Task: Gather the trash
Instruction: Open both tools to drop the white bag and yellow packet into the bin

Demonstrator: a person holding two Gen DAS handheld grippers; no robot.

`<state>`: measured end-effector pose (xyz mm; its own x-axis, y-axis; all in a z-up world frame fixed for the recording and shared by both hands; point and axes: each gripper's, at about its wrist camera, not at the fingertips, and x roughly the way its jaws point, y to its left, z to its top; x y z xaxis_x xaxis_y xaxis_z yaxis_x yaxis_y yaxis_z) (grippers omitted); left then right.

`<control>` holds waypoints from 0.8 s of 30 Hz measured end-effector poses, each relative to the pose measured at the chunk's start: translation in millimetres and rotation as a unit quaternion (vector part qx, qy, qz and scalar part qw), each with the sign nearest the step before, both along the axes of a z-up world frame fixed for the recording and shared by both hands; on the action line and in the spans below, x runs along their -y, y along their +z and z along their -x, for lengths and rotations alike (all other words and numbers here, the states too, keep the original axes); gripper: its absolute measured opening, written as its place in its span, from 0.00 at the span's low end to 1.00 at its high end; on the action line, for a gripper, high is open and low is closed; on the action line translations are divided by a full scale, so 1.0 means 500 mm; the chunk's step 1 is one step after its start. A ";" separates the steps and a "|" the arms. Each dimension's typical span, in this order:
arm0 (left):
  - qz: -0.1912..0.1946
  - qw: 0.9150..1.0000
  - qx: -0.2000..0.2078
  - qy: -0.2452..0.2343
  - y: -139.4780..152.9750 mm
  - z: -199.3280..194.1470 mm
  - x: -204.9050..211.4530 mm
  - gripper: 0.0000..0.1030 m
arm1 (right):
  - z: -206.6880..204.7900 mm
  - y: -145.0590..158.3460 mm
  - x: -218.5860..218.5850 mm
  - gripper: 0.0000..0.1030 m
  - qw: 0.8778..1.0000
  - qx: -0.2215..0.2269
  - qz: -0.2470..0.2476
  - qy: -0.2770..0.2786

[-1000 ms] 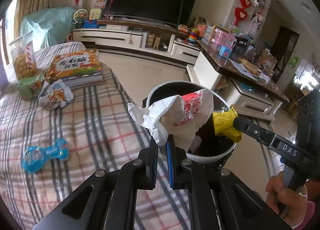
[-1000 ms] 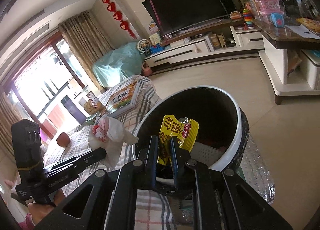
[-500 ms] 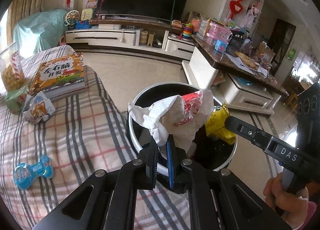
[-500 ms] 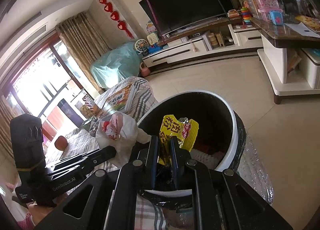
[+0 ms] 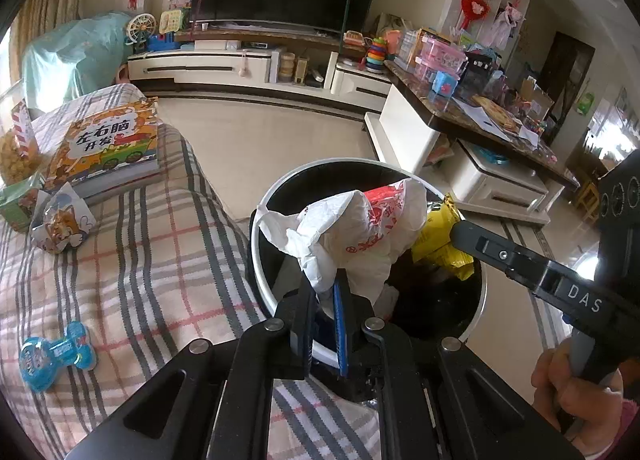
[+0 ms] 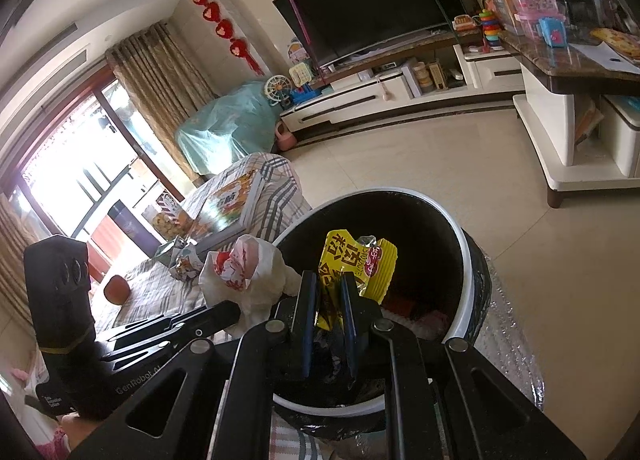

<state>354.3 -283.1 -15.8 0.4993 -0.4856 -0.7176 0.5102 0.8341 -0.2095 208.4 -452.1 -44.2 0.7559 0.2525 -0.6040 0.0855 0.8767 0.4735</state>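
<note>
Left gripper [image 5: 327, 300]: jaws clamped on a crumpled white bag [image 5: 352, 232], held over the open bin [image 5: 264, 260]. Right gripper [image 6: 329, 292]: jaws narrow, pinching a yellow wrapper [image 6: 356, 264] above the same bin. Bin contents dim, apparently some scraps. On the plaid cover [image 5: 140, 260] lie a blue packet [image 5: 56, 354] and a snack pack [image 5: 64, 223].

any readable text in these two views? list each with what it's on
"DAS": right gripper finger arm.
"GenRobot A…", cut off: left gripper arm.
"左右脑开发": picture book cover.
Red print on white plastic bag: unreadable.
"肉松" on yellow snack wrapper: uncertain.
</note>
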 end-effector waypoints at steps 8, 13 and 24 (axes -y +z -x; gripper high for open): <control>-0.002 1.000 0.000 0.004 0.004 -0.002 0.011 0.30 | -0.008 -0.009 0.006 0.29 1.000 -0.011 -0.009 -0.005; 0.006 1.000 -0.001 0.016 0.002 0.018 -0.014 0.38 | 0.005 -0.007 0.007 0.45 1.000 -0.005 -0.010 -0.013; 0.015 0.999 -0.010 0.051 -0.011 0.088 -0.121 0.41 | 0.024 -0.007 -0.013 0.72 1.000 -0.001 -0.010 -0.022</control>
